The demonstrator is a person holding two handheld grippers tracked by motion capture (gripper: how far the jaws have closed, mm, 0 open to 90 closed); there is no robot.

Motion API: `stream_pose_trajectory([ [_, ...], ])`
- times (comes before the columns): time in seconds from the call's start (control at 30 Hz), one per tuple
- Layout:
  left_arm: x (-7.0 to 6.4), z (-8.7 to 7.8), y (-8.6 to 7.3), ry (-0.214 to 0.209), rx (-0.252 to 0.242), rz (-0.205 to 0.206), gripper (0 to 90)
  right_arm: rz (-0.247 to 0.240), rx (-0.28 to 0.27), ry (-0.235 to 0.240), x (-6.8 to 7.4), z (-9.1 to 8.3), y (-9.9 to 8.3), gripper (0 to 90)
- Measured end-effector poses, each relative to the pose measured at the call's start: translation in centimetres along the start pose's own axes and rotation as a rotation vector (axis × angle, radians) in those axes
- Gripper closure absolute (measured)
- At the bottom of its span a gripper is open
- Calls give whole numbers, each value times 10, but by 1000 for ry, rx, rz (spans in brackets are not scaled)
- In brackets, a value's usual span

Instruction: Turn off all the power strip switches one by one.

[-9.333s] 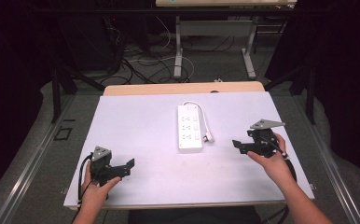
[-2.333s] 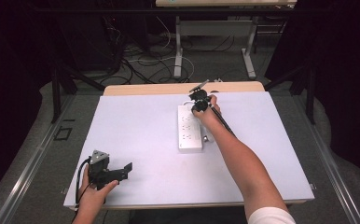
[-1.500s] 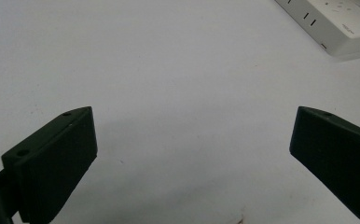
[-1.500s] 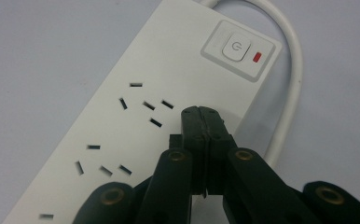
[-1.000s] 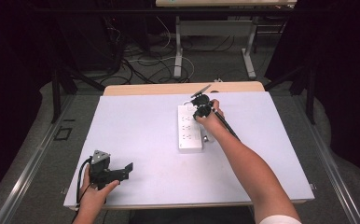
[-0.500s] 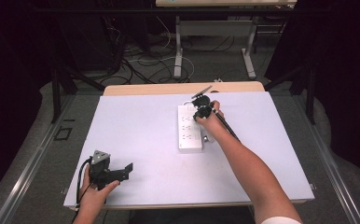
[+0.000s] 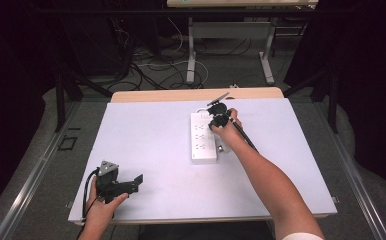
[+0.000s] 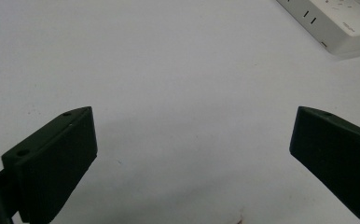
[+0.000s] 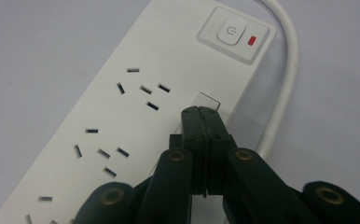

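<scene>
Right claw [image 9: 201, 116] stays closed over white power strip [image 9: 136, 121]

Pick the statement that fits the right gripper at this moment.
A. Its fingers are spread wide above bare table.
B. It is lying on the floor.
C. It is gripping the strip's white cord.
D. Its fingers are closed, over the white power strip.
D: the right gripper has its fingers pressed together above the power strip, near its switch.

Your right gripper [image 9: 201, 116] covers part of the power strip [image 9: 136, 116], whose near end runs off frame; its cord [image 9: 285, 70] too.
</scene>
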State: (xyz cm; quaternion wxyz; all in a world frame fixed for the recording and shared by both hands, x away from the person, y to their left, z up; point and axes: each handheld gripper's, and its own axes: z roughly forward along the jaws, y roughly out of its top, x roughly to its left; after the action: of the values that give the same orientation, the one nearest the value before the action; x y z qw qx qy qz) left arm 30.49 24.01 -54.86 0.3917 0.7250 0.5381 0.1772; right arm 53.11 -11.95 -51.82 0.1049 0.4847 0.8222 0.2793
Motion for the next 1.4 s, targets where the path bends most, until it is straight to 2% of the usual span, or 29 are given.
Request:
stream_pose_trajectory([
  [0.03,0,0,0,0,0,0,6,-10,1,-9,-1,0,0,900],
  [0.07,0,0,0,0,0,-1,6,6,-16,2,-1,0,-1,900],
  [0.1,0,0,0,0,0,-1,6,-5,3,2,-2,-1,-1,900],
  [0.13,0,0,0,0,4,2,6,1,-16,1,-2,0,-2,900],
  [0.17,0,0,0,0,4,2,6,19,14,-8,0,-3,-2,900],
  [0.2,0,0,0,0,2,2,6,-3,1,-6,-2,-3,-3,900],
  [0.27,-1,0,0,-2,1,2,6,6,14,-2,-1,-5,-3,900],
  [0.3,-1,0,0,-2,0,2,6,1,-6,7,-1,-4,-4,900],
  [0.37,-1,0,0,-2,0,3,6,0,8,1,0,-7,-4,900],
  [0.43,-1,0,0,-2,0,3,6,-26,-1,3,0,-8,-6,900],
  [0.57,-1,1,0,-1,0,3,6,-18,-17,21,4,-11,-8,900],
  [0.6,-1,1,0,-1,1,4,6,-50,-13,22,4,-12,-8,900],
  [0.63,-1,1,0,-1,1,4,6,-32,34,7,7,-16,-7,900],
  [0.67,-1,1,0,-1,1,4,6,-47,-62,37,6,-11,-10,900],
  [0.7,-1,1,0,-1,1,4,6,-56,-1,28,7,-15,-9,900],
  [0.73,-1,0,0,-1,1,4,6,-58,35,18,8,-17,-9,900],
  [0.77,-1,0,0,-1,0,4,6,-53,-5,23,10,-15,-11,900],
  [0.87,-1,0,1,-1,-1,5,6,-69,-4,38,10,-16,-15,900],
  [0.93,-1,0,1,-1,0,6,6,-58,-5,33,10,-16,-17,900],
  [0.97,-1,0,1,0,-1,5,6,-50,15,28,11,-18,-17,900],
  [1.0,-1,0,1,0,0,5,6,-55,-40,45,10,-16,-20,900],
  [1.03,-1,0,1,0,0,5,6,-61,-5,44,10,-19,-19,900],
  [1.07,-1,0,1,-1,0,5,6,-65,3,47,10,-20,-20,900],
  [1.1,-1,0,1,-2,-2,5,6,-62,4,50,10,-21,-20,900],
  [1.13,-2,1,1,0,-9,5,6,-70,-41,57,10,-18,-22,900],
  [1.17,-2,0,1,-1,-7,5,6,-79,-7,56,10,-21,-22,900],
  [1.23,-2,0,1,-1,-6,6,6,-62,9,50,12,-23,-22,900],
  [1.33,-2,0,1,-1,-1,5,6,-79,-7,57,13,-22,-23,900],
  [1.4,-1,0,1,-1,-1,5,6,-84,10,55,15,-21,-23,900],
])
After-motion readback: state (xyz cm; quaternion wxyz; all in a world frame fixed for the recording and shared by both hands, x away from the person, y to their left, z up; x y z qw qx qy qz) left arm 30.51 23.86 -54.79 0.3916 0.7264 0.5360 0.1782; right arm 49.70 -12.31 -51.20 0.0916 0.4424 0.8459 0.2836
